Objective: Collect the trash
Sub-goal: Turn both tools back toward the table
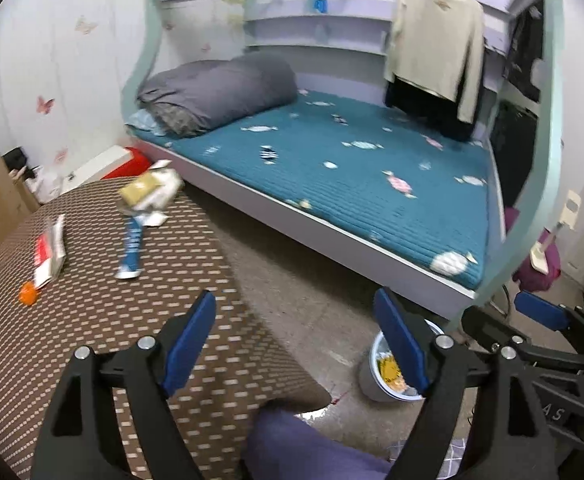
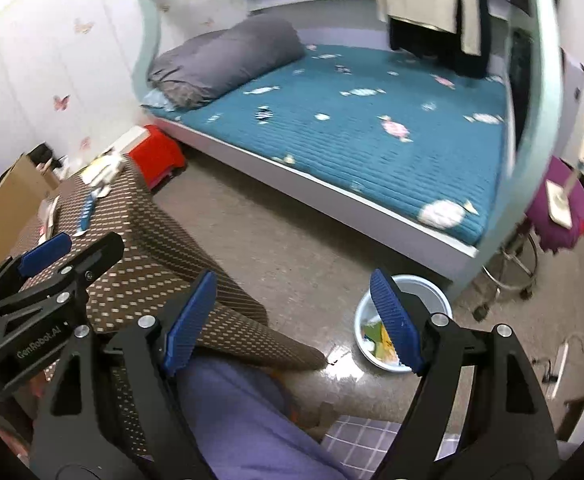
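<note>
- The left gripper (image 1: 296,344) is nearest in its own view, its blue pads spread wide with nothing between them; behind the gap lie only the table edge and the floor.
- The right gripper (image 2: 292,320) likewise stands wide apart and empty, over a knee in purple cloth (image 2: 244,412) at 6 o'clock.
- In the left view the right gripper shows at 4 o'clock; in the right view the left one sits at 9 o'clock.
- The bin (image 2: 402,322), a pale round bucket on the floor, stands at 5 o'clock in both views, partly behind each gripper's right finger, with yellow and white scraps inside.
- The table (image 1: 104,320), under a brown dotted cloth, fills the left view's 8 o'clock.
- On it, near to far: an orange scrap (image 1: 28,294), a red-and-white packet (image 1: 50,250), a blue-and-white wrapper (image 1: 132,246), and a crumpled yellow-and-white packet (image 1: 152,192) at the far edge.
- Beyond, at 10 o'clock, a red stool (image 2: 158,152) and a cardboard box (image 2: 16,196).
- Farthest, at 12 to 2 o'clock, the bed (image 1: 352,176) with its teal cover and a rolled grey duvet (image 1: 220,92).
</note>
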